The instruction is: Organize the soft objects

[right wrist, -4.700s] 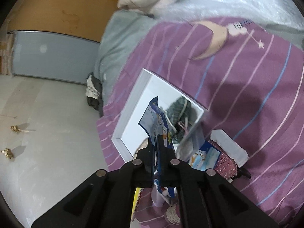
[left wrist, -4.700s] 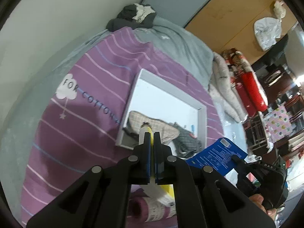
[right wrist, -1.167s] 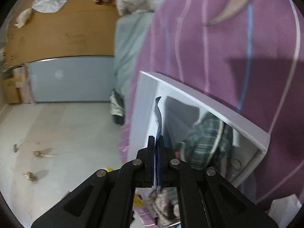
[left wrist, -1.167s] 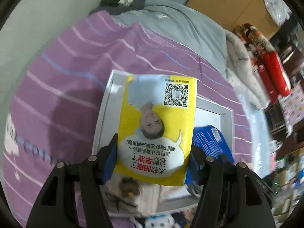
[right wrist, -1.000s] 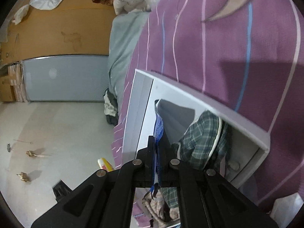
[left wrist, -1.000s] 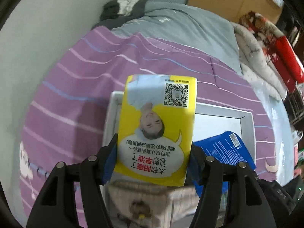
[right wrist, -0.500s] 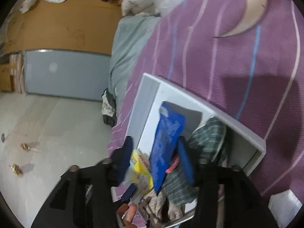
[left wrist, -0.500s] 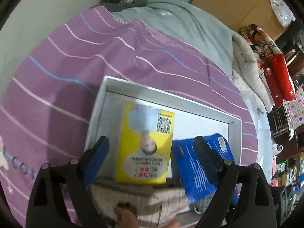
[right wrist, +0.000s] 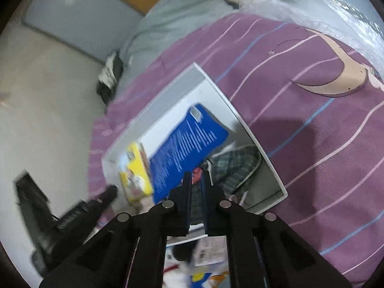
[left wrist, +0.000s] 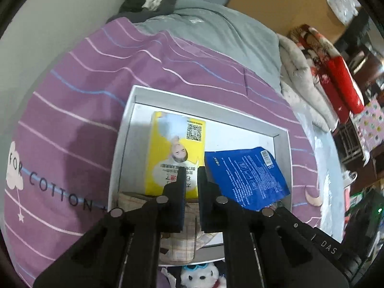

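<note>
Left wrist view: both packets lay in the white tray, both grippers empty and closing.

Nearest, the left gripper [left wrist: 190, 171] was closing, a narrow gap left, nothing between the jaws; below it a white plush toy [left wrist: 204, 274] waited off the tray's near edge. The right gripper [right wrist: 196, 176] had closed to a slit, also empty. Beyond lay a beige checked cloth [left wrist: 177, 237], then the yellow packet [left wrist: 176, 148] flat beside the blue packet [left wrist: 244, 175], which tilted against green plaid fabric [right wrist: 235, 165]. White tray [left wrist: 283, 144] sat on the purple striped bedspread [left wrist: 72, 110]. Judged: placing step done; next pick probably the toy or the loose packets [right wrist: 208, 249] nearby, calling for reopened jaws and a retreat toward the near edge. Tray filling; blue packet's tilt could crowd later items. Far: grey blanket [left wrist: 216, 26], red bundles [left wrist: 340, 81].
</note>
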A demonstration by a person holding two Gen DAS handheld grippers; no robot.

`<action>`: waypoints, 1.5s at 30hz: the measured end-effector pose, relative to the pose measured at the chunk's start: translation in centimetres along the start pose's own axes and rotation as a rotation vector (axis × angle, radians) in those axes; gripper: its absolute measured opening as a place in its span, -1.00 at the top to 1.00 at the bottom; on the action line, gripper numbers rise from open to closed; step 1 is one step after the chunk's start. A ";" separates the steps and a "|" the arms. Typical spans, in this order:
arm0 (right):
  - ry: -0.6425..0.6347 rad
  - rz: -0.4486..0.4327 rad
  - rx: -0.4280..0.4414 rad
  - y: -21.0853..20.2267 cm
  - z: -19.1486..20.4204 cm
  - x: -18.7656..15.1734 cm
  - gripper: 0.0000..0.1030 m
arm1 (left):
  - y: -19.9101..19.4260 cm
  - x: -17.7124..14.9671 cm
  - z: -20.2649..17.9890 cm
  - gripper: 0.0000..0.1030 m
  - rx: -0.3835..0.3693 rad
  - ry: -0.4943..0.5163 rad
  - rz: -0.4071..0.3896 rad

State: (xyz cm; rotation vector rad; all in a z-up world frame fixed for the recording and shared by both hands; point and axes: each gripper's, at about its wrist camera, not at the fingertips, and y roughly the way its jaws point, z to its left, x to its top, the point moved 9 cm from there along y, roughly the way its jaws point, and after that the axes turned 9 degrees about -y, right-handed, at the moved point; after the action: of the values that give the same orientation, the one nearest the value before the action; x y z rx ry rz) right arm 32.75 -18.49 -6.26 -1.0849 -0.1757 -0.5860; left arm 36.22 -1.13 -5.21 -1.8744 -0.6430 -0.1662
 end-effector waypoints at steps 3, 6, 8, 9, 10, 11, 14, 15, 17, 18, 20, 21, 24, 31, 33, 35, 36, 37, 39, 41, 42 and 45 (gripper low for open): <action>-0.037 0.012 -0.003 1.0 0.8 0.2 0.91 | 1.1 0.3 0.0 0.80 0.023 0.014 -0.008; -0.058 0.008 -0.036 2.2 0.9 0.9 0.91 | 2.9 0.6 0.3 0.80 0.010 -0.025 0.040; -0.047 -0.008 -0.026 2.0 0.8 0.8 0.91 | 3.1 0.6 0.1 0.80 -0.003 -0.035 0.049; -0.045 -0.012 -0.022 2.0 0.8 0.9 0.91 | 3.0 0.6 -0.1 0.80 -0.007 -0.029 0.046; -0.046 -0.019 -0.018 2.1 0.8 1.0 0.91 | 3.0 0.5 -0.4 0.80 -0.008 -0.016 0.040; -0.049 -0.022 -0.019 2.3 1.0 1.2 0.91 | 3.1 0.5 -0.6 0.80 0.005 0.002 0.036; -0.063 -0.029 -0.012 2.6 1.5 1.3 0.91 | 3.9 0.3 -0.2 0.80 0.079 0.013 0.038; -0.069 -0.027 -0.006 2.7 1.7 1.3 0.91 | 4.1 0.2 0.0 0.80 0.078 0.006 0.043; -0.071 -0.025 0.009 2.7 1.8 1.2 0.91 | 4.2 0.2 0.5 0.83 0.079 -0.011 0.040; -0.070 -0.026 0.012 2.6 1.7 1.1 0.91 | 4.2 0.2 0.8 0.83 0.089 -0.021 0.039; -0.067 -0.017 0.016 2.6 1.5 1.1 0.91 | 3.9 0.6 1.7 0.84 0.135 -0.043 0.024; -0.067 -0.008 0.018 2.5 1.4 0.9 0.91 | 3.7 0.7 2.1 0.84 0.165 -0.045 0.010; -0.082 0.038 0.004 2.3 1.3 0.4 0.91 | 3.3 1.1 3.1 0.84 0.230 -0.038 -0.030; -0.219 0.139 -0.090 1.7 1.7 -1.3 0.90 | 2.4 0.4 3.3 0.84 0.183 -0.051 -0.029; -0.217 0.161 -0.086 1.6 1.7 -1.5 0.90 | 2.1 0.0 2.5 0.84 0.129 -0.040 -0.013; -0.184 0.149 -0.065 1.4 1.5 -1.3 0.90 | 1.5 -0.3 1.3 0.84 0.064 -0.023 -0.001; -0.171 0.132 -0.060 1.1 1.2 -1.2 0.90 | 1.4 -0.5 0.5 0.84 0.032 -0.011 0.011; -0.161 0.117 -0.065 1.0 1.0 -1.0 0.90 | 1.3 -0.7 -0.3 0.84 -0.005 0.001 0.032; -0.164 0.127 -0.084 1.2 0.9 -1.1 0.90 | 1.5 -1.3 -1.6 0.84 -0.061 0.014 0.087; -0.199 0.151 -0.097 1.4 1.1 -1.5 0.90 | 2.1 -1.7 -2.3 0.84 -0.061 0.011 0.123; -0.219 0.156 -0.107 1.4 1.2 -1.7 0.90 | 2.3 -1.9 -2.4 0.84 -0.051 0.017 0.133; -0.321 0.176 -0.142 1.5 2.0 -2.4 0.90 | 2.7 -2.9 -3.1 0.84 -0.065 0.049 0.179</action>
State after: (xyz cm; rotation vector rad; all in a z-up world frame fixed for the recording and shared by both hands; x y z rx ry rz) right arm 31.84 -15.36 -7.42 -1.3145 -0.3179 -0.2666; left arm 35.73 -5.69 -7.40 -1.9733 -0.4376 -0.1172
